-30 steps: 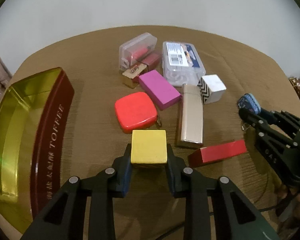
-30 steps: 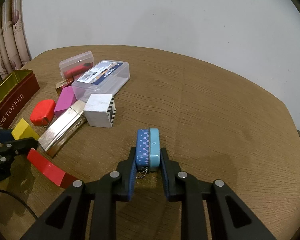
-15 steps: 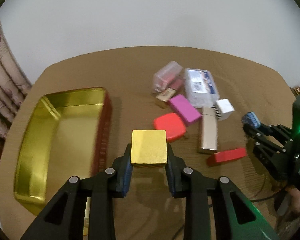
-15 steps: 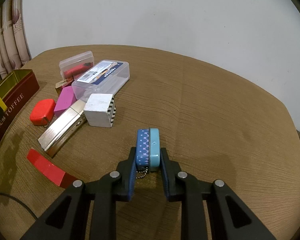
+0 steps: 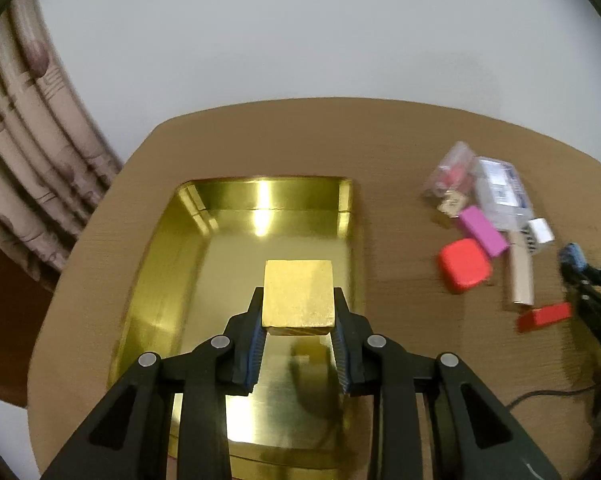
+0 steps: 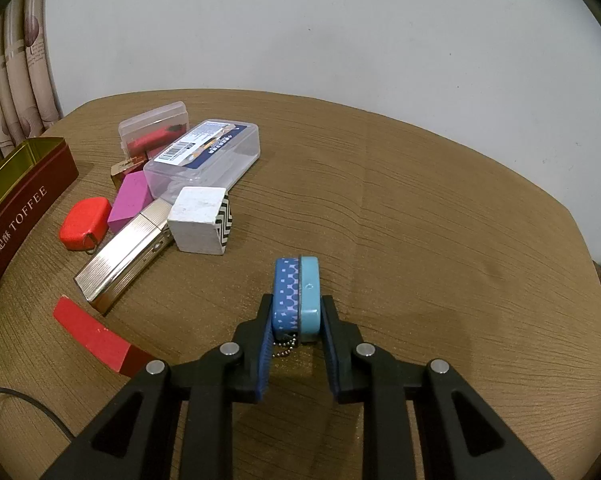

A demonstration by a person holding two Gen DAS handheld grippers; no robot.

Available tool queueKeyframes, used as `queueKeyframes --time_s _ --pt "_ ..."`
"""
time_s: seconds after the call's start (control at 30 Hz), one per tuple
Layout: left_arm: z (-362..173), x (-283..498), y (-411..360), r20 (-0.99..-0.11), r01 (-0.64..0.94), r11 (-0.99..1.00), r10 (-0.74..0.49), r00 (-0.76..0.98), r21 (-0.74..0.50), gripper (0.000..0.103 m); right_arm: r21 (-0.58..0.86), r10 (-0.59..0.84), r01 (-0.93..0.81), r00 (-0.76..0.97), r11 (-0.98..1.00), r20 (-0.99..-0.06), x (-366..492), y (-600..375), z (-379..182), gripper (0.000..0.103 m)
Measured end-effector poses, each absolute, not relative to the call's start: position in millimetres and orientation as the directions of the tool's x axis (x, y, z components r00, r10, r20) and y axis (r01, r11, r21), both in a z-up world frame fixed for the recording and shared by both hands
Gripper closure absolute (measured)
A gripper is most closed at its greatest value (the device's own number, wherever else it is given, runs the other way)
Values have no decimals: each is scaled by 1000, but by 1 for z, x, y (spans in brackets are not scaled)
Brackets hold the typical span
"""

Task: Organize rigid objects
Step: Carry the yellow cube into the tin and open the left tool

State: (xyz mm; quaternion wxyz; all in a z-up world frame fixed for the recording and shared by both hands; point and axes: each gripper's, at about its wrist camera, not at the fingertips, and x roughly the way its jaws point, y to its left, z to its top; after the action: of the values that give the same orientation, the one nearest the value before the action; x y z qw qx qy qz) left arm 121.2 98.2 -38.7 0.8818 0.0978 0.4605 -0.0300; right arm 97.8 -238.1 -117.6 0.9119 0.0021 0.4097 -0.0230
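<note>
Yellow block (image 5: pixel 298 294), pinched by left gripper (image 5: pixel 298 320), now over "TOFFEE" tin (image 6: pixel 28 196); right gripper (image 6: pixel 296 320) clamping blue case (image 6: pixel 296 298).

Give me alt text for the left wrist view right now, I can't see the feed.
The left hand-held gripper holds a yellow block above the open gold-lined toffee tin on a brown table. To the right lie a red case, a pink block, clear plastic boxes and a red bar.

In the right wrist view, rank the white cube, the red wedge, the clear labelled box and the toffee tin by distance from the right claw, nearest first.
1. White cube, ahead-left of the right claw; red wedge, low left. Too close to call.
2. Clear labelled box, behind the cube.
3. Toffee tin, far left edge.
</note>
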Motion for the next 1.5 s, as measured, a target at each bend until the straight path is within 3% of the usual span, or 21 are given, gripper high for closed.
queueKeyframes --time_s 0.77,1.4,1.5 --pt "-92 169 168 -876 49 979 156 457 200 77 -20 -42 41 663 999 -747 98 -238 -118 81" --pt "-82 161 172 -852 30 978 164 497 206 71 -28 -48 40 663 999 -747 98 -238 -117 81" --pt "-71 154 168 -831 31 976 166 531 215 67 -30 -48 38 663 999 -747 99 -238 -118 81"
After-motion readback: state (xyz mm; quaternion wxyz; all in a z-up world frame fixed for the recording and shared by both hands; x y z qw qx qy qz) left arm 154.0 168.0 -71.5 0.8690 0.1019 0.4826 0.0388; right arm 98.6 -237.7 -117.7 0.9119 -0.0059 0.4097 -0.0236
